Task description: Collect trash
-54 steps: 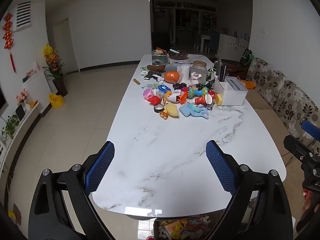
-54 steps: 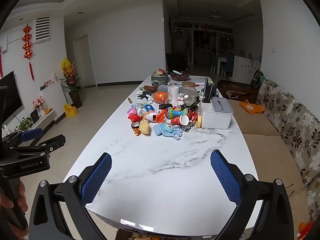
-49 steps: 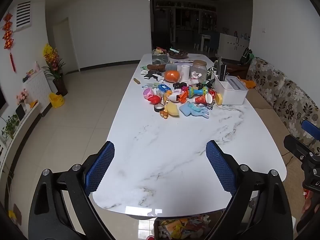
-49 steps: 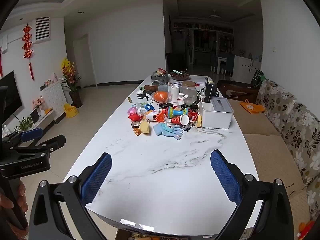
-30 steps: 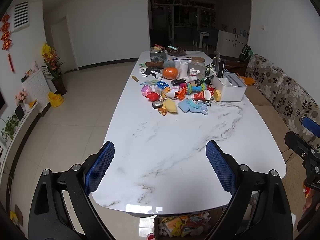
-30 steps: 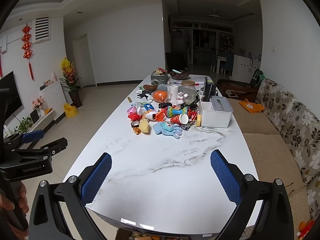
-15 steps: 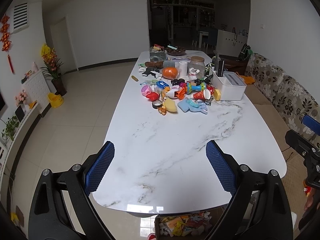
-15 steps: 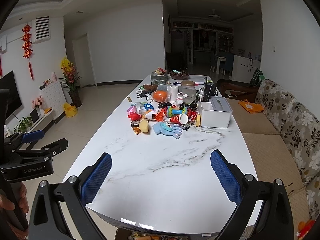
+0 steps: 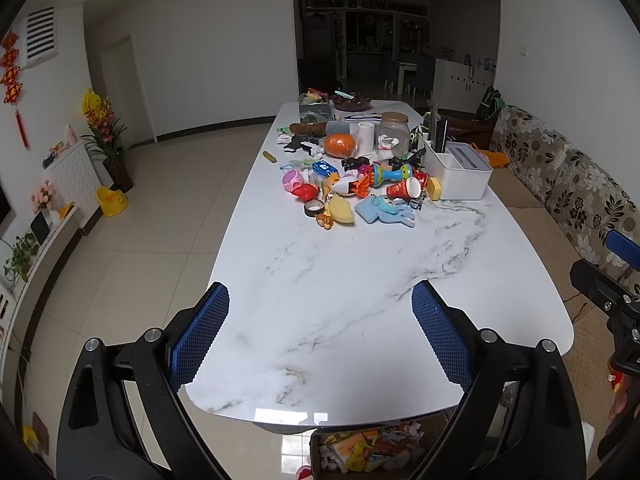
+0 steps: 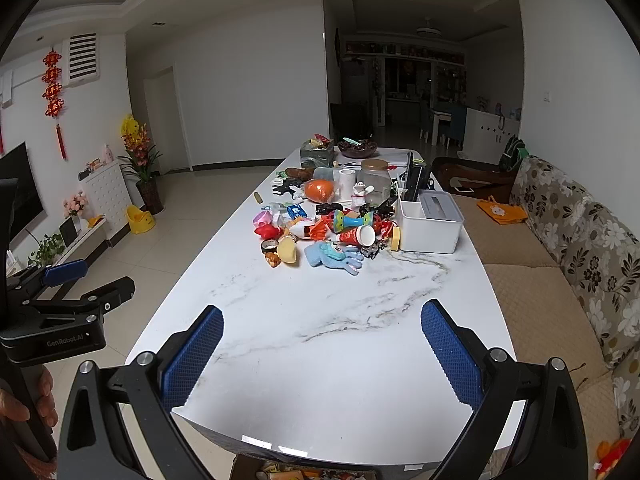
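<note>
A long white marble table (image 9: 360, 300) (image 10: 320, 340) carries a heap of toys and scraps (image 9: 352, 184) (image 10: 320, 228) at its middle: a blue plush (image 9: 384, 210), a yellow piece (image 9: 344, 216), a tape roll (image 9: 314, 209), an orange ball (image 9: 340, 144). Below the near table edge stands a cardboard box of wrappers (image 9: 372, 450) (image 10: 288, 470). My left gripper (image 9: 320, 328) is open above the near end, nothing between its blue pads. My right gripper (image 10: 320, 348) is open too, and empty. Each gripper shows at the edge of the other's view.
A white organiser box (image 9: 460, 172) (image 10: 430, 224), a glass jar (image 9: 394, 128) and a paper roll (image 9: 365, 136) stand behind the heap. A floral sofa (image 9: 568, 184) (image 10: 580, 248) runs along the right. Tiled floor (image 9: 140, 220) lies on the left.
The left wrist view has tipped and lifted slightly, so the heap sits a little higher in frame. Both grippers stay open and empty; nothing on the table has moved.
</note>
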### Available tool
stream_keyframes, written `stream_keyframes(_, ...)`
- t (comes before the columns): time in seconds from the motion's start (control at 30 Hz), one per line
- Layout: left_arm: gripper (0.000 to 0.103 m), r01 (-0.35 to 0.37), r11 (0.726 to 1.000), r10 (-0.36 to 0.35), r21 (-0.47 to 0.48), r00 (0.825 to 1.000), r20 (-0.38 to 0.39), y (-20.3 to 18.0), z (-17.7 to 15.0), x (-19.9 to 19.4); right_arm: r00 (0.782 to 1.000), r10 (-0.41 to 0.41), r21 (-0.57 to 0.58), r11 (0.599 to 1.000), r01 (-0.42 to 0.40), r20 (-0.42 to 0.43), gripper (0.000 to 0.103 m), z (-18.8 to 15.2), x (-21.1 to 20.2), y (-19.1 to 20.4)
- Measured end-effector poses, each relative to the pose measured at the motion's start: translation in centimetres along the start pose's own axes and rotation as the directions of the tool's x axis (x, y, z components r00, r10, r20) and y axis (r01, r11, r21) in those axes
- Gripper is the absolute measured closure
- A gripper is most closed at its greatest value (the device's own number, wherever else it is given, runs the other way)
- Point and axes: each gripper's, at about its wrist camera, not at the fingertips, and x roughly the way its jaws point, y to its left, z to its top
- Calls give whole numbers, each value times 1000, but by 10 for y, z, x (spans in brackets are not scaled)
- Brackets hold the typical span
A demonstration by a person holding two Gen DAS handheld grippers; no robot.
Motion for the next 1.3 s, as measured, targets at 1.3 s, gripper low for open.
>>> stream_keyframes(1.3,13,-7,1000,7,4,1000,-29,-7,-3,3,1000,2,16,1000,-2,-23,5,-16,9,-14)
